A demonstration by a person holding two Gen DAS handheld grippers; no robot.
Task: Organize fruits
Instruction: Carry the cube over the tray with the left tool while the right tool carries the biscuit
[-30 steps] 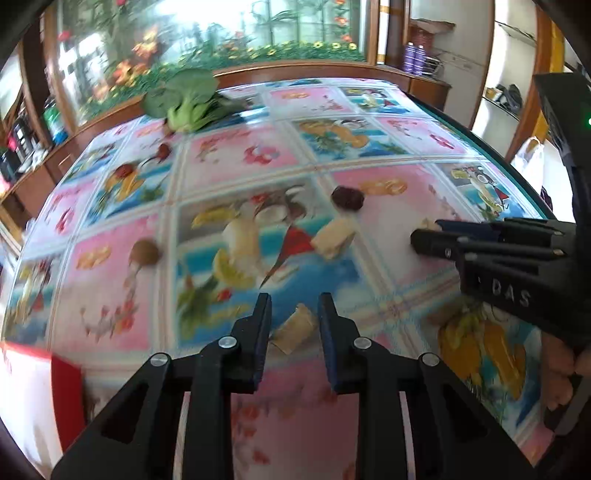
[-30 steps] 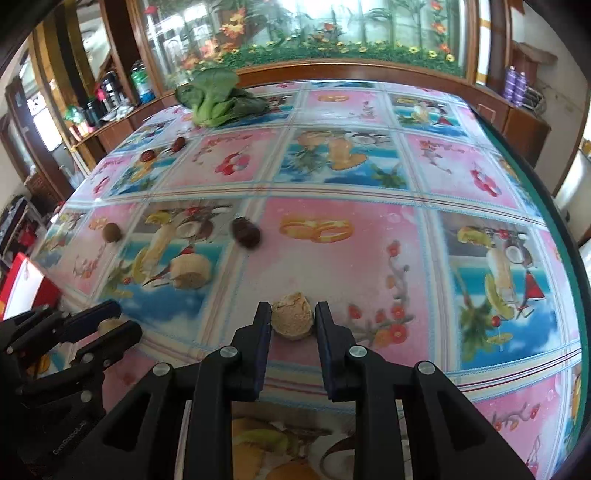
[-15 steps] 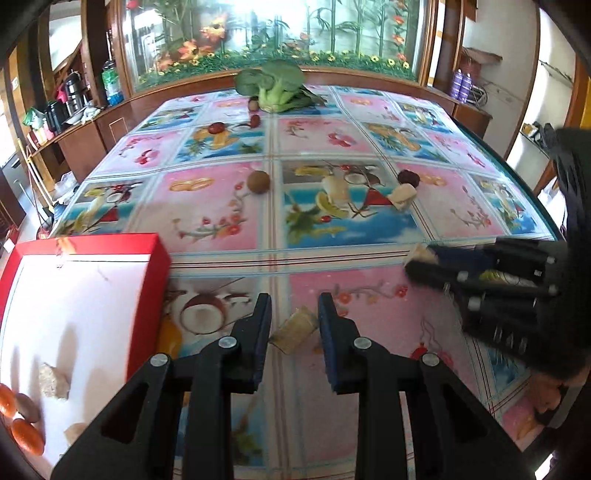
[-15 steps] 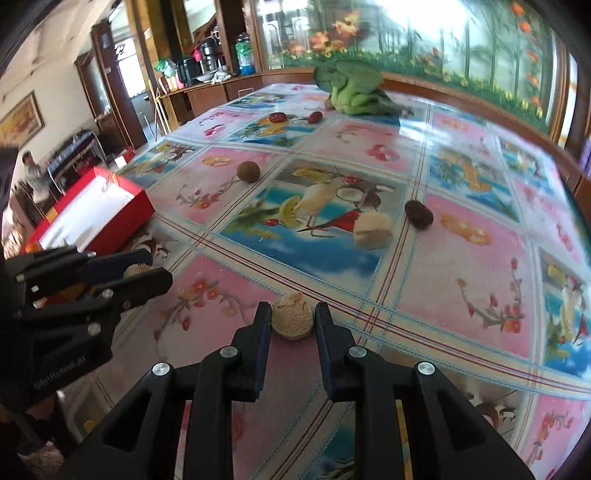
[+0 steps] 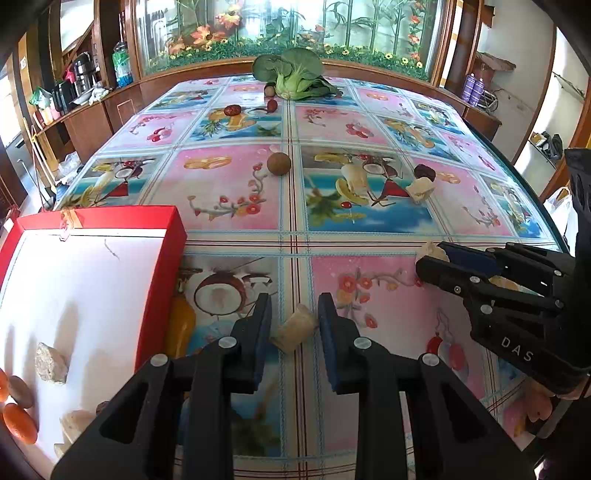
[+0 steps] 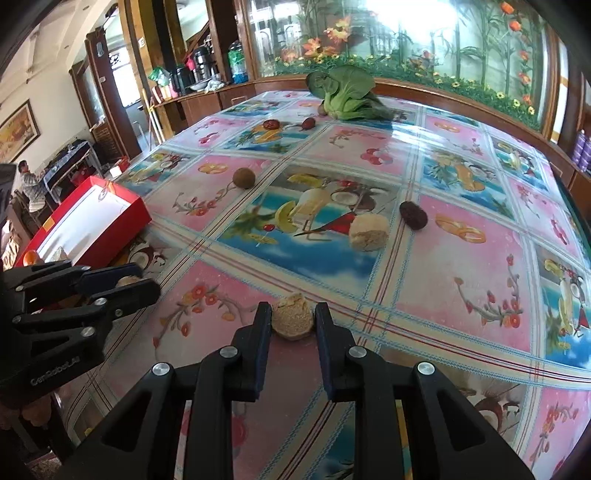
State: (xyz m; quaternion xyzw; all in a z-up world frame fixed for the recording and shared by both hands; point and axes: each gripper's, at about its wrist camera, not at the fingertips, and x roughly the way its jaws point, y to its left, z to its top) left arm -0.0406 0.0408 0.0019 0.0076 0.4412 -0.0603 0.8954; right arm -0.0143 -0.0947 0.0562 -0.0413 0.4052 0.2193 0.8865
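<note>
Wooden cabinets [image 5: 110, 107], sunlit painted glass [image 5: 288, 26]

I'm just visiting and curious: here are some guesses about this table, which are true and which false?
1. Each gripper holds a pale chunk. True: the left gripper is shut on a tan chunk, the right gripper on a round crumbly chunk.
2. The red box is empty. False: an orange fruit and a pale lump, among other pieces, lie in it.
3. A leafy green lies at the table's far end. True.
4. The brown round fruit sits inside the box. False: it lies on the tablecloth, apart from the box.
5. The box lies on the right gripper's side. False: it lies on the left gripper's side.
</note>
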